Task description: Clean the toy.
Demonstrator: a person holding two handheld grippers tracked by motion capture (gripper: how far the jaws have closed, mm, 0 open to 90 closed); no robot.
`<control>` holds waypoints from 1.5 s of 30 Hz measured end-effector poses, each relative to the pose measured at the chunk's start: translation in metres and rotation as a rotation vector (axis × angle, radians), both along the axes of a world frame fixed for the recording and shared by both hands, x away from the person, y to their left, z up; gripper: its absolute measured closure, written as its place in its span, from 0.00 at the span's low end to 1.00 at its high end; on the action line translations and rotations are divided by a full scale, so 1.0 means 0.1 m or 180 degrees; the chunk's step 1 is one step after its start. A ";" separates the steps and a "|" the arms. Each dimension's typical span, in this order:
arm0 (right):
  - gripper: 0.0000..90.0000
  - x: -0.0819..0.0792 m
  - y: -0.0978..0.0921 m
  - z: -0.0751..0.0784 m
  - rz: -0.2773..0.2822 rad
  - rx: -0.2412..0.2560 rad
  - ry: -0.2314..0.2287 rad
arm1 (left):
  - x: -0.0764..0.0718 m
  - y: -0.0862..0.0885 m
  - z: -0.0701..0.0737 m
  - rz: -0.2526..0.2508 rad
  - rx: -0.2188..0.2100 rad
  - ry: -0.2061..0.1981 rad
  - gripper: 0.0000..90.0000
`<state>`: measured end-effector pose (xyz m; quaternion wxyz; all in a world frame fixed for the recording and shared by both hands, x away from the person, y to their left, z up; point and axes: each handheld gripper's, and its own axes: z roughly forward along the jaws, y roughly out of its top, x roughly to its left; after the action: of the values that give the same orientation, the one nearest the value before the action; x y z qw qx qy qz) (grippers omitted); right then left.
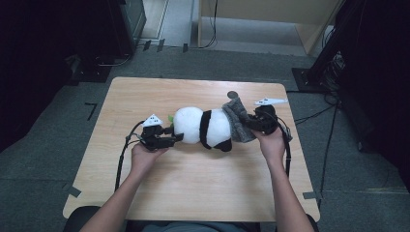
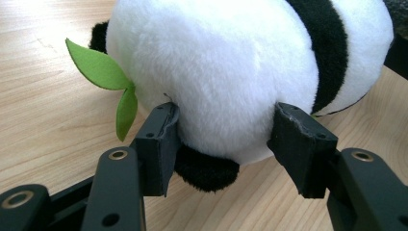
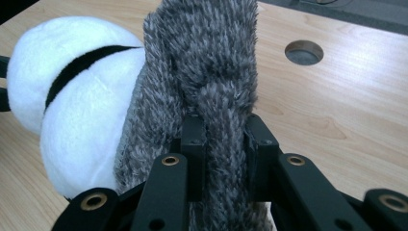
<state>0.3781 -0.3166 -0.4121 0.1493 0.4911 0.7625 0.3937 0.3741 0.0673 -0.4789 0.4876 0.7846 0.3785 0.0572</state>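
A black-and-white plush panda (image 1: pixel 203 126) lies on its side in the middle of the wooden table (image 1: pixel 193 188). A green felt leaf (image 2: pixel 101 72) sticks out from its left end. My left gripper (image 1: pixel 175 137) has its jaws spread wide around that white rounded end (image 2: pixel 226 72), and both pads press into the fur. A grey fuzzy knit cover (image 1: pixel 238 121) sits over the panda's right end. My right gripper (image 1: pixel 251 124) is shut on a fold of that grey knit (image 3: pixel 207 72), with the panda's white body (image 3: pixel 72 106) to the left of it.
A round cable hole (image 1: pixel 232 94) is cut into the tabletop just behind the grey knit. Cables trail from both grippers toward the table's front edge. Dark equipment and stands line the floor around the table.
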 end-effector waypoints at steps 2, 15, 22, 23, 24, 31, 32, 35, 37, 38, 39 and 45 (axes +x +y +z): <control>0.83 0.01 -0.01 -0.02 -0.0015 -0.0021 0.0029 | 0.00 0.00 0.00 0.0000 -0.0003 0.0001 0.48; 0.84 0.02 0.04 -0.22 -0.0041 -0.0094 0.0173 | 0.01 0.01 -0.01 -0.0009 -0.0001 0.0017 0.48; 0.84 0.03 -0.02 -0.32 -0.0059 -0.0125 0.0309 | 0.00 0.01 -0.01 -0.0006 -0.0007 0.0017 0.48; 0.84 0.04 -0.03 -0.34 -0.0073 -0.0128 0.0333 | 0.00 0.01 -0.01 -0.0005 -0.0008 0.0017 0.48; 0.84 0.04 -0.03 -0.36 -0.0073 -0.0131 0.0365 | 0.00 0.01 -0.01 -0.0004 -0.0009 0.0016 0.48; 0.84 0.07 -0.03 -0.49 -0.0075 -0.0119 0.0545 | 0.00 0.01 -0.01 -0.0006 -0.0007 0.0014 0.48; 0.84 0.08 -0.04 -0.51 -0.0061 -0.0133 0.0562 | 0.00 0.01 -0.01 -0.0005 -0.0008 0.0016 0.48; 0.84 0.08 -0.05 -0.51 -0.0081 -0.0163 0.0603 | 0.00 0.01 -0.01 -0.0005 -0.0007 0.0018 0.48; 0.84 0.06 -0.08 -0.48 -0.0142 -0.0160 0.0524 | 0.01 0.01 -0.01 -0.0005 -0.0008 0.0019 0.48; 0.85 0.05 -0.10 -0.45 -0.0165 -0.0145 0.0491 | 0.01 0.01 -0.01 -0.0003 -0.0011 0.0021 0.48; 0.85 0.04 -0.13 -0.42 -0.0189 -0.0121 0.0461 | 0.01 0.01 -0.01 -0.0002 -0.0012 0.0019 0.48; 0.85 -0.02 -0.23 -0.20 -0.0265 0.0039 0.0224 | 0.00 0.01 -0.01 0.0000 -0.0009 0.0018 0.48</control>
<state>0.3764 -0.3392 -0.4322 0.1356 0.5369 0.7438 0.3743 0.3744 0.0681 -0.4799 0.4877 0.7841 0.3800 0.0545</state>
